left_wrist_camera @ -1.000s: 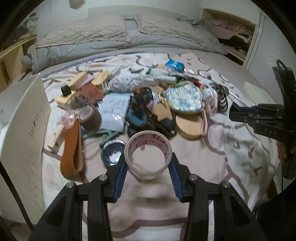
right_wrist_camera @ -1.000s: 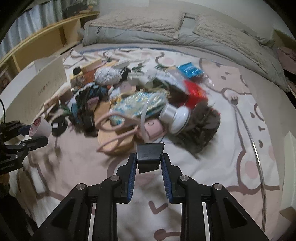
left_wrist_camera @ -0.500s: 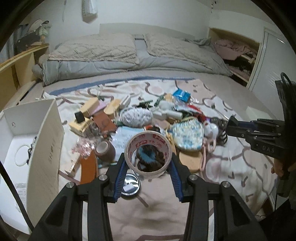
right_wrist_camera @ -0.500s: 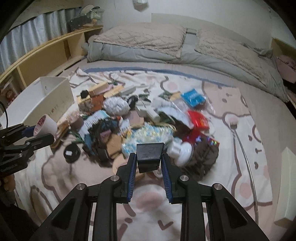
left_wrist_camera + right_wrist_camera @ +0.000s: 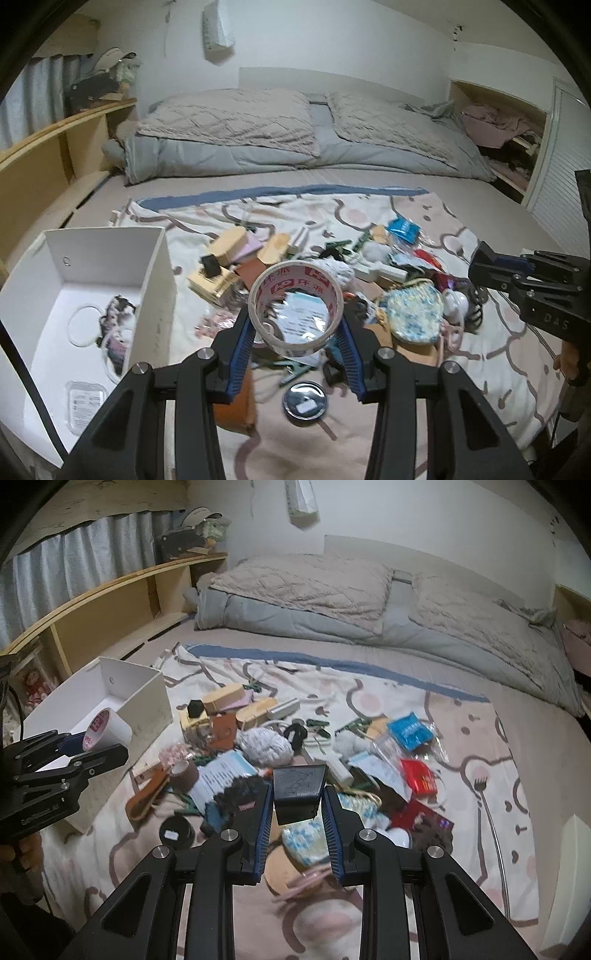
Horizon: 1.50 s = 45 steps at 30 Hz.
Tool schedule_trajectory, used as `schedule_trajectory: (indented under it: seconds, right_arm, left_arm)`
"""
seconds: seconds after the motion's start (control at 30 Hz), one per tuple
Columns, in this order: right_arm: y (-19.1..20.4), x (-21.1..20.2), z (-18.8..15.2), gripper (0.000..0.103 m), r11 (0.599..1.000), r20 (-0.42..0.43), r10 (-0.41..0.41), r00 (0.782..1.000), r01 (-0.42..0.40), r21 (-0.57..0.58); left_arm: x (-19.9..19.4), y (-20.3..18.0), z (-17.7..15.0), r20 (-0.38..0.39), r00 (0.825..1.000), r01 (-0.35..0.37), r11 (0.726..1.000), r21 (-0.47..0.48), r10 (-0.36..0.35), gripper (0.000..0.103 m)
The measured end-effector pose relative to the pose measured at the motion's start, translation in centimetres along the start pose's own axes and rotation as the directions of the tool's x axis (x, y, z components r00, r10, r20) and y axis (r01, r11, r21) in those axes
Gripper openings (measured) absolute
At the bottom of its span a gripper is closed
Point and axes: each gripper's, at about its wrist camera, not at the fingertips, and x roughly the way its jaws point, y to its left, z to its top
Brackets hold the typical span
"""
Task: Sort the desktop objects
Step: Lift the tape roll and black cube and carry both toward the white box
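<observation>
- The left gripper (image 5: 295, 332) is clamped on a roll of packing tape (image 5: 294, 308), its blue pads pressing the roll's outer sides, and holds it in the air above the cluttered blanket (image 5: 369, 435).
- The right gripper (image 5: 297, 812) pinches a small black box (image 5: 298, 790) between nearly closed jaws, held over the heap of odds and ends (image 5: 258, 746).
- To the left stands an open white storage box (image 5: 155, 295), already holding a few small things.
- The step in hand looks like a carry: both picks are made and neither item is yet put away.
- Next, judging by the layout, the tape has to swing left over the box's near wall and be let go inside; the black box needs its own place, which cannot be told from here.
</observation>
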Motion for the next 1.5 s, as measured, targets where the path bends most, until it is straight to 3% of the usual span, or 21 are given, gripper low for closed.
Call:
schedule_trajectory:
  seconds: [0.67,1.5]
  right_arm:
    - [5.4,1.1,4.1,0.028,0.998,0.043,0.039,0.998,-0.038,-0.042]
    - [16.1,3.1,7.2,0.028,0.974,0.079,0.201,0.976,-0.190,-0.125]
  left_arm:
    - [-3.5,7.2,2.0,0.089,0.986,-0.131,0.984,-0.123,0.142,0.044]
    - [-7.2,15.9,0.1,0.057,0.946,-0.302,0.931,-0.203,0.319,0.044]
